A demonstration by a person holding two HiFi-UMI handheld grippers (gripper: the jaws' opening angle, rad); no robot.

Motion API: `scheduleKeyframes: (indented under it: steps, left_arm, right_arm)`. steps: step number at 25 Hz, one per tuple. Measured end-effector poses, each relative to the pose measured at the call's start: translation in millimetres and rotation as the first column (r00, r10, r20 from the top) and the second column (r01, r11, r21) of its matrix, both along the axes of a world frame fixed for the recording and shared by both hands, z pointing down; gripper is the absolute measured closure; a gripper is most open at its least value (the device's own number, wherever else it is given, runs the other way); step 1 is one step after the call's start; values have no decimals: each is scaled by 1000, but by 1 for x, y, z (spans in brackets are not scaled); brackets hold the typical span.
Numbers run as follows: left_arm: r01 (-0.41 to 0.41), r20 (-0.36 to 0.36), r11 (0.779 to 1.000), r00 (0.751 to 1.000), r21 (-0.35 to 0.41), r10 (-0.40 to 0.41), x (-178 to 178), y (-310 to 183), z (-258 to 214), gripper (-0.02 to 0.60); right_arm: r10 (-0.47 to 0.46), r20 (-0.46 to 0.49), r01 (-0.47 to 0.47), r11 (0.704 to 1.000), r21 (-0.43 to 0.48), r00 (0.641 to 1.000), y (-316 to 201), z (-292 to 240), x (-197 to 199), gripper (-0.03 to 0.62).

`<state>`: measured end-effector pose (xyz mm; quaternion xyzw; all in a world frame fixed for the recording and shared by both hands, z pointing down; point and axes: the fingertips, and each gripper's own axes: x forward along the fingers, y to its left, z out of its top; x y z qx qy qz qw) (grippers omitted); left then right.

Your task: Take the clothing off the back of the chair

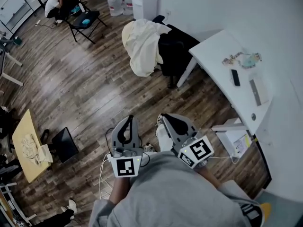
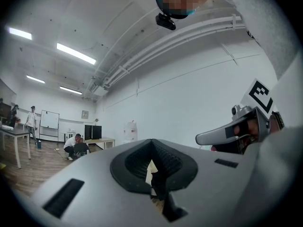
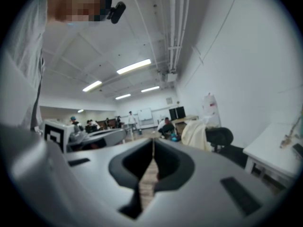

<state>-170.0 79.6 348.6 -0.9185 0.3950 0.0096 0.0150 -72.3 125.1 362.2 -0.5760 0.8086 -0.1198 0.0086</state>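
Head view: cream clothing [image 1: 141, 45] drapes rumpled over black chair [image 1: 179, 51]; both jaws together.

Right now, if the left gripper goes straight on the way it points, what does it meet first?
Probably the cream garment draped on the black chair: the left gripper aims at it, with only wood floor between. Depth is unclear.

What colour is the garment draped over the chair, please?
Pale cream; the garment shows best in head view.
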Motion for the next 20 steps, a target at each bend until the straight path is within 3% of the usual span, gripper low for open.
scheduleKeyframes:
  steps: [20]
  left_arm:
    - [7, 43, 1000, 999, 21, -8, 62, -112, -7, 547]
  right_arm:
    - [-63, 33, 63, 998, -7, 997, -130, -4, 59, 560]
